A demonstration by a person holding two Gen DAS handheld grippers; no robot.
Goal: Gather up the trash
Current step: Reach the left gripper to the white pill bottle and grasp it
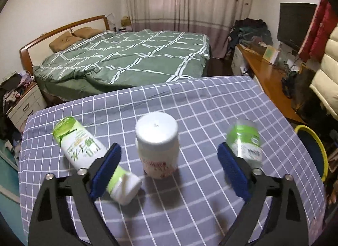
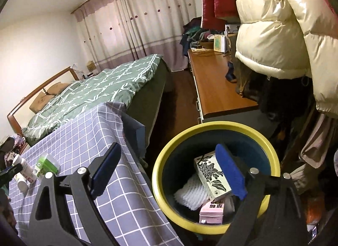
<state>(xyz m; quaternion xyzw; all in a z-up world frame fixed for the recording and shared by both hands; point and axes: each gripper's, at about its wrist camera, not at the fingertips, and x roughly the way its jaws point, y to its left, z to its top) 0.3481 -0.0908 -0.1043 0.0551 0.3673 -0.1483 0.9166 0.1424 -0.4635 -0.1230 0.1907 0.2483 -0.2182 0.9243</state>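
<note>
Three pieces of trash sit on the grey checked tablecloth (image 1: 190,102). A white jar (image 1: 157,146) stands upright, centred ahead of my left gripper (image 1: 169,146), which is open with its pads clear of the jar. A green-and-white bottle (image 1: 80,146) lies on its side behind the left finger. A clear bottle with a green label (image 1: 245,142) looks blurred beside the right finger. My right gripper (image 2: 168,147) hangs open and empty above the yellow-rimmed bin (image 2: 211,124). The bin holds a floral box (image 2: 208,172), a white ribbed wad (image 2: 192,193) and a pink box (image 2: 211,212).
The bin (image 1: 316,146) stands on the floor off the table's right edge. A bed with a green quilt (image 1: 131,60) lies beyond the table. A wooden desk (image 2: 215,85) runs along the right wall, with puffy coats (image 2: 274,30) hanging over it.
</note>
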